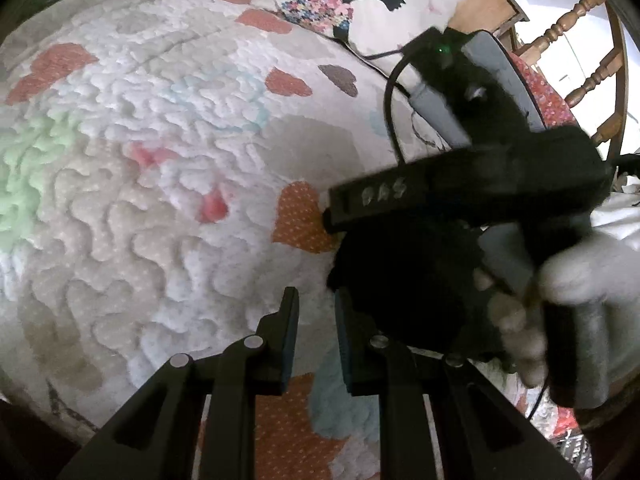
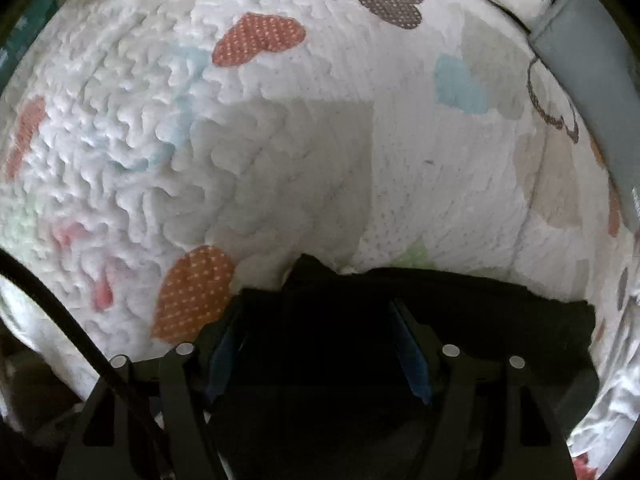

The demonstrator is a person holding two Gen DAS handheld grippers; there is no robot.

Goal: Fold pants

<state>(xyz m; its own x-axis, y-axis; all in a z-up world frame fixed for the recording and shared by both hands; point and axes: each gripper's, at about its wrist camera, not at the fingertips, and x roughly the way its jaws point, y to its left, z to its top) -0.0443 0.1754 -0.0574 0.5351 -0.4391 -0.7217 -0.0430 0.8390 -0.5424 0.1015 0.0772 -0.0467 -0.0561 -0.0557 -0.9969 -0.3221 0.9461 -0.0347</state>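
The black pants (image 2: 400, 320) lie bunched on a white quilt with heart patches (image 2: 280, 140), at the near edge in the right wrist view. My right gripper (image 2: 316, 344) is open, its two blue-padded fingers astride the dark cloth, not closed on it. In the left wrist view the pants (image 1: 400, 288) show as a dark heap just right of my left gripper (image 1: 316, 320), which is open with a small gap and holds nothing. The right gripper's black body (image 1: 472, 188) and a gloved hand (image 1: 560, 280) sit over the heap.
A printed pillow (image 1: 360, 4) lies at the far side of the bed. A wooden chair (image 1: 580, 60) stands beyond the bed's right edge. A black cable (image 1: 388, 96) trails across the quilt. A grey strip (image 2: 592, 92) runs along the right side.
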